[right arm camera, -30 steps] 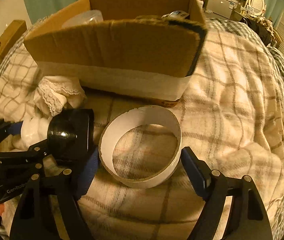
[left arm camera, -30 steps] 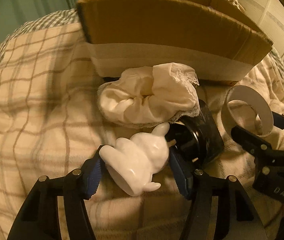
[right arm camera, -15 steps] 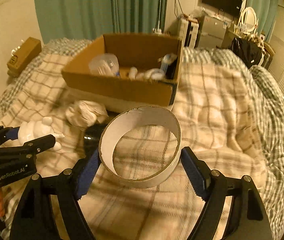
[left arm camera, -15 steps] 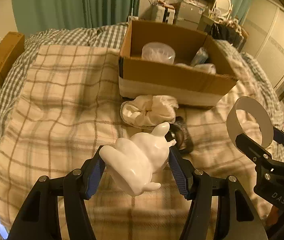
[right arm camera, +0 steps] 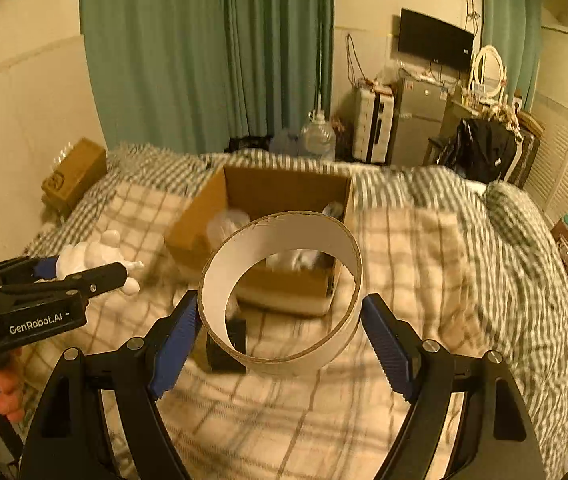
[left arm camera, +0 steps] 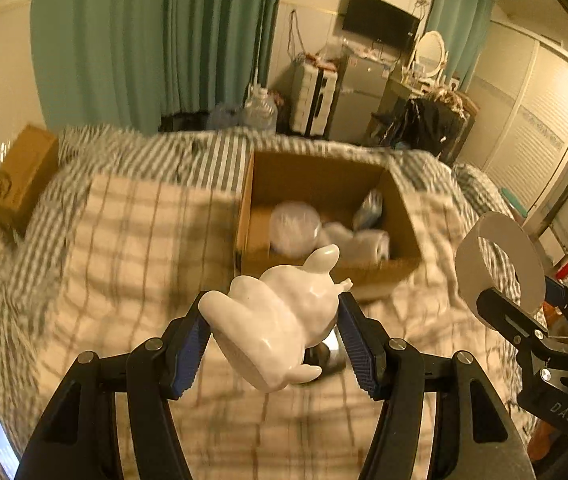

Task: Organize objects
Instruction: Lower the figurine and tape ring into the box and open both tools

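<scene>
My left gripper (left arm camera: 274,338) is shut on a white ceramic figurine (left arm camera: 280,320) and holds it high above the bed; it also shows in the right wrist view (right arm camera: 92,258). My right gripper (right arm camera: 278,324) is shut on a white cardboard ring (right arm camera: 280,292), also lifted; the ring shows at the right of the left wrist view (left arm camera: 500,262). An open cardboard box (left arm camera: 324,216) with several items inside sits on the checked blanket ahead, also in the right wrist view (right arm camera: 268,224).
A black object (right arm camera: 226,344) lies on the blanket (right arm camera: 404,280) below the ring, partly seen under the figurine (left arm camera: 326,354). A small brown box (left arm camera: 16,180) sits at the bed's left edge. Curtains, a fridge and furniture stand beyond the bed.
Both grippers have risen well above the bed with the figurine and the ring still held. The box now looks farther and lower, its inside visible. The white cloth is out of sight.
</scene>
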The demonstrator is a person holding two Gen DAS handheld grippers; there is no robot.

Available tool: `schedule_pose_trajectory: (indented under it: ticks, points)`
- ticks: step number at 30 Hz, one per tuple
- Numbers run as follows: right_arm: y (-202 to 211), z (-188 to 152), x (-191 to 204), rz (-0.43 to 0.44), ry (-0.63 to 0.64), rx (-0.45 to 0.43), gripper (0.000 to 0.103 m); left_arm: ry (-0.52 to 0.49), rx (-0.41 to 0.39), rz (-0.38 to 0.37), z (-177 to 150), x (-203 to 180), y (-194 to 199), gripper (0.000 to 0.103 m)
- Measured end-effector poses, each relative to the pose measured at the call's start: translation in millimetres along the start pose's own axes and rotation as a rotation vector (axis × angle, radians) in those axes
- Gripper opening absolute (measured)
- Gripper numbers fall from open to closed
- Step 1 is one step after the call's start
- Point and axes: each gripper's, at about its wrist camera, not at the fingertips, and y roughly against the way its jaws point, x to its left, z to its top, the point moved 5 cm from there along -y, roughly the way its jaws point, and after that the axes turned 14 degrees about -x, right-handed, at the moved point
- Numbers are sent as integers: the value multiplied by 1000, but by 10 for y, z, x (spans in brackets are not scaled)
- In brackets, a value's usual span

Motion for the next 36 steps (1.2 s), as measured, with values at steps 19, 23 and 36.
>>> schedule_pose_trajectory:
  ticks: [19,23,36]
  points:
    - [-1107,1206,-294,32,-15,-54,80,-114,-81,-36,1062,-284,-1236,63]
    - [-1440,1063,-323,40,-30,1,80,-108,-45,-45,889,-255,-1461,63]
    - [-1613,851,-407,66,-95,15,80,-141,-26,-50,666,-345,-1611,64]
